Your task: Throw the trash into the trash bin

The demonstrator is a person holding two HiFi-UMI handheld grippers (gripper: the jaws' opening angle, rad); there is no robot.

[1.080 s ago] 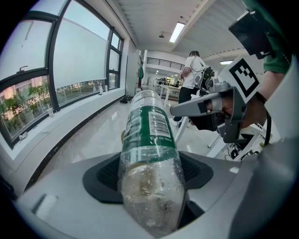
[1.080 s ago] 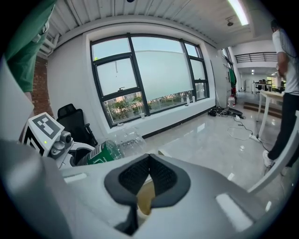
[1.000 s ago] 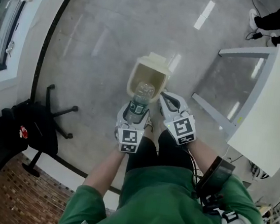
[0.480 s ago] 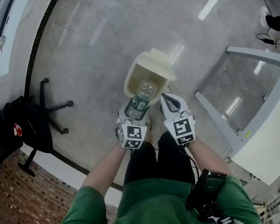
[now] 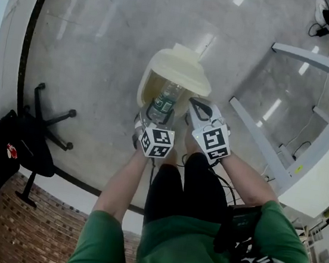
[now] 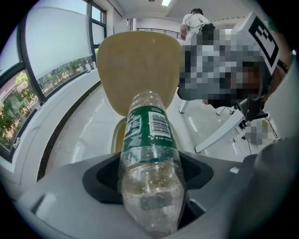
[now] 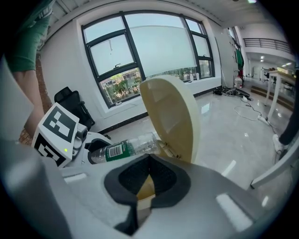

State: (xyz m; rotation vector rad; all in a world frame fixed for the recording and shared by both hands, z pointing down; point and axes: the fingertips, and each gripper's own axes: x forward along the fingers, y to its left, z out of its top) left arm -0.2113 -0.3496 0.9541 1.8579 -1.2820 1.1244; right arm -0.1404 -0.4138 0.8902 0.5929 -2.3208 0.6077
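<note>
Your left gripper (image 6: 149, 176) is clamped on a clear plastic bottle (image 6: 148, 144), its jaws set wide around the bottle's base end. The bottle's green label (image 6: 150, 122) carries a white barcode panel. The small print beside it is too fine to read.

Your right gripper (image 7: 148, 161) is just beside it, holding nothing, with its dark pads meeting at the tips. The black-and-white marker cube (image 7: 56, 128) on the left gripper shows only square patterns, no words.

The bottle points away from you, and in the head view its neck end lies over the open mouth of the cream trash bin (image 5: 144, 89). The bin's lid (image 5: 182, 69) stands swung up behind the opening. Whether the bottle touches the rim cannot be told.

The bin stands on a glossy grey floor (image 5: 105, 36) that reflects the ceiling lights. To your left is a black office chair (image 5: 43, 142) draped with dark cloth bearing a small red patch, its writing unreadable. A white table (image 5: 321, 172) stands to your right. Dark-framed windows (image 7: 149, 51) fill the far wall.
</note>
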